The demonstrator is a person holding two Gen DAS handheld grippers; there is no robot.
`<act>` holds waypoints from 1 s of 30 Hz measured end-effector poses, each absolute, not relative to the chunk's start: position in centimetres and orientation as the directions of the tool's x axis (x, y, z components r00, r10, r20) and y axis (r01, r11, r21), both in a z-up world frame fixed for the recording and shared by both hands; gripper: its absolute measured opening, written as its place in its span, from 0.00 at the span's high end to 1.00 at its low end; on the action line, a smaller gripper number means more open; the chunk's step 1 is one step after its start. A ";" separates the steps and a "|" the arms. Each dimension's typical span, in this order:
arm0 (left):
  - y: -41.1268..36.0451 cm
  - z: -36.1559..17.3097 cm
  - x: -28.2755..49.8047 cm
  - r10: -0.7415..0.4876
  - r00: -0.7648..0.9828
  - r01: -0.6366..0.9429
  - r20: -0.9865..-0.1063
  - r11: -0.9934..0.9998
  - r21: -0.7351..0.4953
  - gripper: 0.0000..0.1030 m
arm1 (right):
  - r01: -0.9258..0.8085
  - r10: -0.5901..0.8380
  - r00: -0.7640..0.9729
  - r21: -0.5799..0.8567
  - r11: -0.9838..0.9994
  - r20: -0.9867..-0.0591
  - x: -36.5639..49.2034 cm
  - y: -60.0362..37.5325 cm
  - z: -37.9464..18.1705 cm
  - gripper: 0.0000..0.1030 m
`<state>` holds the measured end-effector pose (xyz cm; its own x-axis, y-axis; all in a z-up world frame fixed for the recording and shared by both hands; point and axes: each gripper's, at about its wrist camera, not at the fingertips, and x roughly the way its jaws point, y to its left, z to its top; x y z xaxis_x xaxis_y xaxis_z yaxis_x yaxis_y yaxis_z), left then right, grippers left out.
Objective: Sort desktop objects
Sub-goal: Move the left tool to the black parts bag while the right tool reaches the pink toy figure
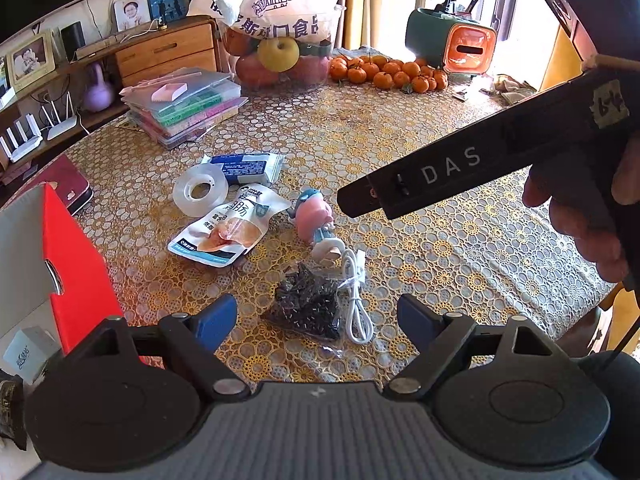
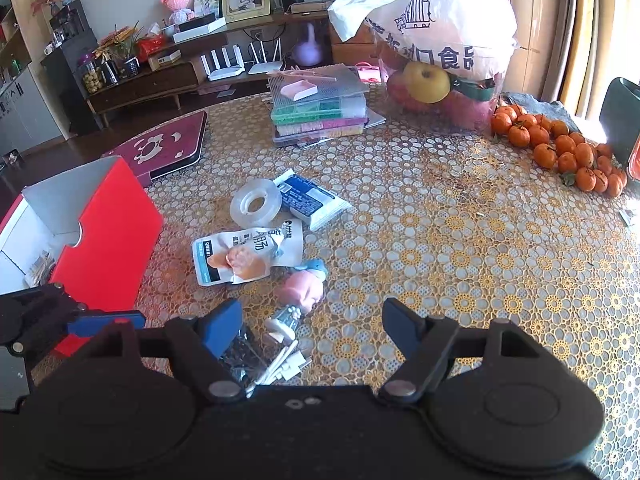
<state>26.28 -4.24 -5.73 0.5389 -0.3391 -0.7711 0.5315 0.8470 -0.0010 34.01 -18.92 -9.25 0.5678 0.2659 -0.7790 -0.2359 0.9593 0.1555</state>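
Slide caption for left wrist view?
Open left gripper hovers above bag of dark bits and white cable on patterned table.

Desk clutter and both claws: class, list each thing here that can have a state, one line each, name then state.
Left claw: open, empty, above the table.
Right claw: open, empty.
Red box: open, lid flap raised.
Tape roll: lying flat.
Snack pouch: lying flat, crumpled.
Doll figure: lying on its side.
White cable: coiled, beside the dark bag.
Dark bag: lying flat; sealed or not, unclear.
Tissue pack: lying flat.
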 end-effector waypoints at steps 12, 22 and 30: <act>-4.6 -7.8 28.0 -0.342 0.523 0.517 -0.780 0.856 -0.029 0.15 | -0.231 0.256 0.535 0.152 0.961 -0.805 36.7 -17.6 -11.1 0.29; -4.3 -9.3 29.7 -0.339 0.487 0.502 -0.805 0.863 -0.060 0.21 | -0.199 0.234 0.492 0.153 0.968 -0.838 38.7 -16.6 -12.9 0.33; -4.3 -9.8 30.1 -0.348 0.467 0.510 -0.813 0.857 -0.074 0.27 | -0.206 0.227 0.473 0.144 0.968 -0.851 39.0 -15.6 -13.9 0.36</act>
